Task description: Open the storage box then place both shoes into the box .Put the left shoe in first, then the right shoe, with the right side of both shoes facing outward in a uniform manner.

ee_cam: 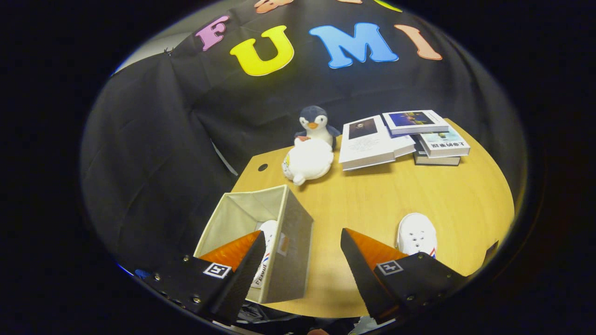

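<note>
An open grey fabric storage box with a pale lining stands near the front left of the wooden table. One white shoe with red and blue stripes stands inside it, partly hidden behind my left finger. A second white shoe lies on the table just beyond my right finger. My gripper hangs above the table with its fingers wide apart and nothing between them; the left finger is over the box, the right one beside the loose shoe.
A penguin plush and a white plush sit at the back of the table. To their right lie an open book and a stack of books. Black cloth walls surround the table.
</note>
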Demonstrator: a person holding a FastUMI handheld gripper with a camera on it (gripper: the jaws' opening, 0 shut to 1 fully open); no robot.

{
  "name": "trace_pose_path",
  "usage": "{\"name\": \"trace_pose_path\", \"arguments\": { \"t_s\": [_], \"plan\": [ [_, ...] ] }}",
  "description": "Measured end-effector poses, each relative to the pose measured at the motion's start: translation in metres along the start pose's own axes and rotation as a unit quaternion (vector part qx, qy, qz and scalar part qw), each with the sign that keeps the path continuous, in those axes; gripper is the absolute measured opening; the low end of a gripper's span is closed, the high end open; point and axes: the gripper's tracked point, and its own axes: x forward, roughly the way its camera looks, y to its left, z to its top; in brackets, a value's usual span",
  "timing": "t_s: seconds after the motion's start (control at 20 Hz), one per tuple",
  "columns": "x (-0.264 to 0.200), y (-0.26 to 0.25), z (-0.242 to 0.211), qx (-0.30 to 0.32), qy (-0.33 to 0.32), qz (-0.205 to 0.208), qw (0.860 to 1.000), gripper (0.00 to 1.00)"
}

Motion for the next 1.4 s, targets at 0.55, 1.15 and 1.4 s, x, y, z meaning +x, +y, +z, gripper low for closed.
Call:
{"name": "trace_pose_path", "arguments": {
  "t_s": [0.55, 1.15, 1.4],
  "plan": [
    [-0.026, -0.122, -0.016, 0.017, 0.007, -0.086, 0.996, 0.98],
    [-0.019, -0.214, -0.071, -0.035, 0.078, -0.153, 0.984, 0.98],
    [-0.006, -0.231, -0.092, -0.075, 0.114, -0.170, 0.976, 0.98]
  ]
}}
